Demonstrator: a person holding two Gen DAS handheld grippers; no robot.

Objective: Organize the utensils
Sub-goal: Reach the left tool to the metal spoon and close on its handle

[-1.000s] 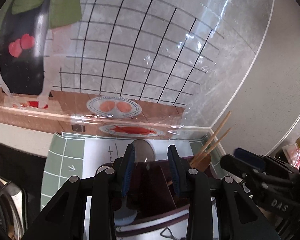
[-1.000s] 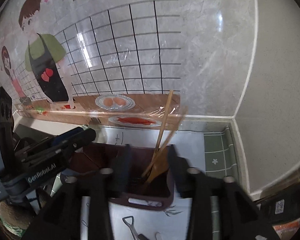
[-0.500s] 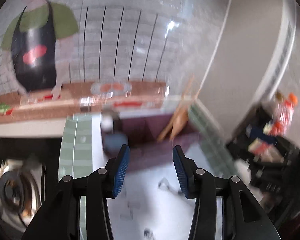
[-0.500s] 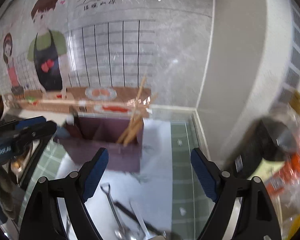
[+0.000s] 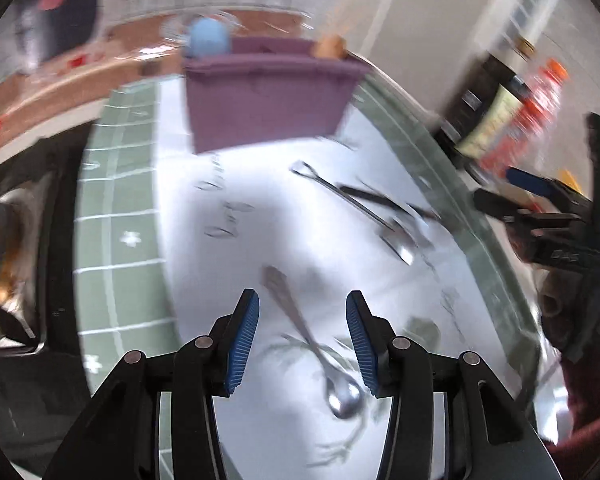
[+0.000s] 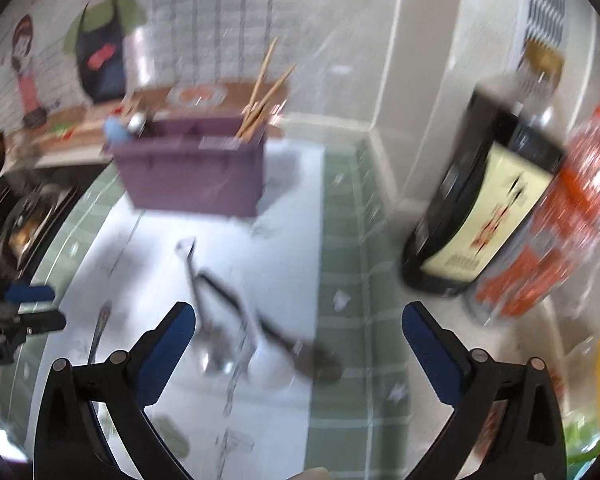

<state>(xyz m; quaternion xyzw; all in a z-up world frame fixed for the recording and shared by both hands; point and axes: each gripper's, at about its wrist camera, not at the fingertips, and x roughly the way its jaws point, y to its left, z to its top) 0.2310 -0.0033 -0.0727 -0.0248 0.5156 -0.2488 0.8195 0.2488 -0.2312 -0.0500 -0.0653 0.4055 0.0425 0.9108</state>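
**Both tools open over the spoons on the bench**

I see my left tool [image 5: 302, 322] hanging over the white mat [image 5: 260, 248] on the bench. Its two blue pads are apart and hold nothing. A shiny metal spoon [image 5: 312, 340] lies flat on the mat right between the pads. Its bowl points to 5 o'clock and its handle points to 11 o'clock. I cannot tell if the pads touch it; they look a little above it.

At 12 o'clock from this tool stands the purple box [image 5: 268, 100]. A blue round thing [image 5: 208, 38] sticks out of the box at its left end, and a wooden spoon tip [image 5: 331, 46] shows at its right end. Between the box and the tool, toward 1 o'clock, a small pile of metal utensils [image 5: 364, 208] lies on the mat. The picture is blurry there, so I cannot count them.

My right tool [image 6: 298, 330] is open very wide and is empty too. Under it lies the same pile [image 6: 220, 320], with a dark-handled piece [image 6: 296, 350] stretched toward 5 o'clock. In this view the purple box [image 6: 192, 176] is at 11 o'clock, and wooden chopsticks [image 6: 262, 88] lean out of its right end. The other spoon [image 6: 98, 332] lies at 9 o'clock, near the left tool [image 6: 20, 316].

At 3 o'clock stand a dark bottle [image 6: 484, 208] and an orange bottle [image 6: 552, 232], touching or nearly so. The green tiled mat edge [image 6: 344, 240] runs between them and the utensils.
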